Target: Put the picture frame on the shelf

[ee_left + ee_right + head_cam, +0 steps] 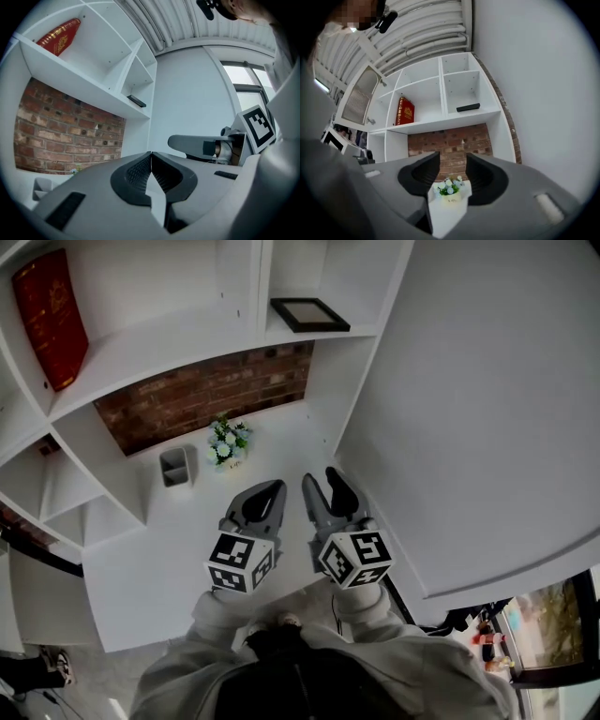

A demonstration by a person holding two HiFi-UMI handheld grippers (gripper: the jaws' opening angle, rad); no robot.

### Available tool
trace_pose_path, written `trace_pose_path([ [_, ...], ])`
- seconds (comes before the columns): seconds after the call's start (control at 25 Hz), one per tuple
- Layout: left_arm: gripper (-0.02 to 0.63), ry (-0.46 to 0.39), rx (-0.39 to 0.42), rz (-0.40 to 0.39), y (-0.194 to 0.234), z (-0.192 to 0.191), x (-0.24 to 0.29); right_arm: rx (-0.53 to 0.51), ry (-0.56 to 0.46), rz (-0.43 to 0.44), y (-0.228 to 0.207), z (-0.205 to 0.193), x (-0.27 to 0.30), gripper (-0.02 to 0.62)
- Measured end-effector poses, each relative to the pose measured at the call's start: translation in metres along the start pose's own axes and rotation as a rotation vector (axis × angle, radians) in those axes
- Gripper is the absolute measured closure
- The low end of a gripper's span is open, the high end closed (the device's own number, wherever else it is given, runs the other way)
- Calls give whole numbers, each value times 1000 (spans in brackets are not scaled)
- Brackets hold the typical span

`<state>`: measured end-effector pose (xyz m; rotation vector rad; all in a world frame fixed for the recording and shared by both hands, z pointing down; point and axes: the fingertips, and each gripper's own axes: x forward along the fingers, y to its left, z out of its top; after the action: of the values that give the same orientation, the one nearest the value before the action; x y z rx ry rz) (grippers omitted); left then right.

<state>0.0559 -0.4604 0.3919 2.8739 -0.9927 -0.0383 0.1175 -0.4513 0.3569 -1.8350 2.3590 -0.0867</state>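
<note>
FRAME: frame flat in the right compartment of the shelf, apart from both grippers | LEFT: left gripper jaws together, nothing between | RIGHT: right gripper jaws apart, empty; flowers beyond the gap | BOTH: side by side over the counter

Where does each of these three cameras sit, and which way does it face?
Head view: on the person's head, looking down at counter, left gripper, right gripper, sleeves.
Left gripper view: on that gripper, along its shut jaws toward the brick wall; right gripper beside.
Right gripper view: on that gripper, between its open jaws at the flowers.
All share the picture frame on the shelf.
</note>
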Motion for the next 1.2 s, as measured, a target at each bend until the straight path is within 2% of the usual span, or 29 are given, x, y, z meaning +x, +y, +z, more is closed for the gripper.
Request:
trace_pose_path([
  [0.04, 601, -2, 1, 8, -2, -7, -3, 20, 18, -5, 0, -10, -6, 428],
  [0.16, 601, 13, -13, 27, -8, -26, -11, 71, 77, -18, -3, -38, -23, 441],
  [0.24, 601, 22, -33, 41, -10, -38, -15, 75, 107, -30, -3, -54, -33, 541],
  [0.28, 601, 24, -45, 49, -11, -43, -18, 79, 121, -30, -2, -61, -37, 548],
  [0.4, 601, 46, -72, 59, -15, -63, -23, 89, 151, -17, 2, -77, -44, 557],
  [0.72, 601, 127, -96, 35, -31, -104, -32, 28, 177, -3, 5, -92, -54, 595],
  [1.2, 601, 133, -90, 40, -30, -107, -29, 60, 183, 30, 9, -95, -47, 597],
])
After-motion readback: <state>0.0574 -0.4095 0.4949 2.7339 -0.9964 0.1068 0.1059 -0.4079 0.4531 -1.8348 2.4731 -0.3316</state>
